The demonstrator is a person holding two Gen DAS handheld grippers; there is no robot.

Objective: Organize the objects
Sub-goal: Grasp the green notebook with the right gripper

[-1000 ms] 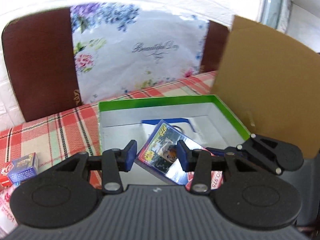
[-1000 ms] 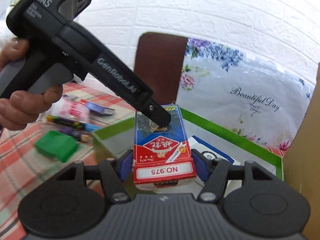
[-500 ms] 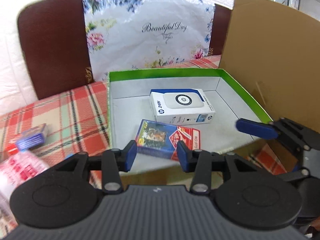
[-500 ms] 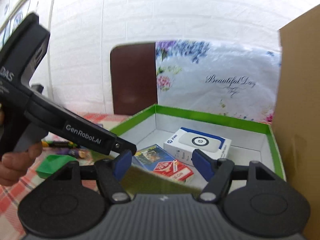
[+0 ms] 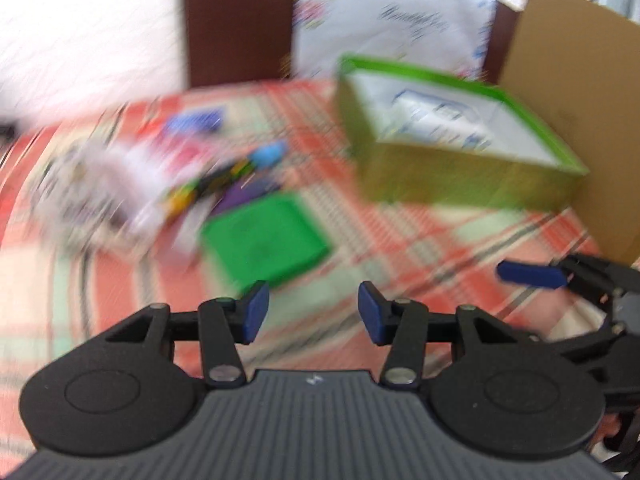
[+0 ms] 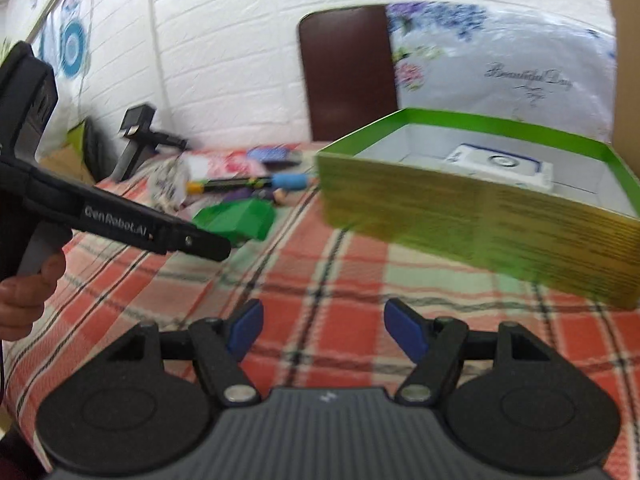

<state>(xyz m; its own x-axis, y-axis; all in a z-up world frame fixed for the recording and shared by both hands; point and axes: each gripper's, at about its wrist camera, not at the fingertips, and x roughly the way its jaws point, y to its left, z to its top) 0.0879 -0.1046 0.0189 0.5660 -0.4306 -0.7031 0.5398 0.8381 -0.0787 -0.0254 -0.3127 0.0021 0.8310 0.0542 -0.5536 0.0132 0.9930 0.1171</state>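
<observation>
Left claw (image 5: pixel 312 312): jaws parted, having just been opening, nothing between them; it hangs over the checked surface (image 5: pixel 400 248). Green flat packet (image 5: pixel 266 238): lies on the surface just ahead of this claw and slightly to its left, apart from the pads. Behind the packet, a blurred heap of loose things (image 5: pixel 192 176): a dark pen with a blue cap, a purple item, white and pink packaging, a blue pack farther back; details cannot be told through the blur. Green-rimmed box (image 5: pixel 460 176): stands ahead and to the right, open at the top, with a white-and-blue carton (image 5: pixel 436 120) inside. Brown cardboard panel (image 5: pixel 580 112): upright, just beside the box on the right. Right claw (image 6: pixel 324 330): jaws parted about halfway, empty, over bare checked cloth, the box wall ahead to its right; its blue pad shows at the right edge of the left view. A hand (image 6: pixel 24 296) holds the left tool's handle. Dark chair back (image 6: pixel 346 72) and flowered bag (image 6: pixel 500 64) stand behind the surface against a white brick wall.
</observation>
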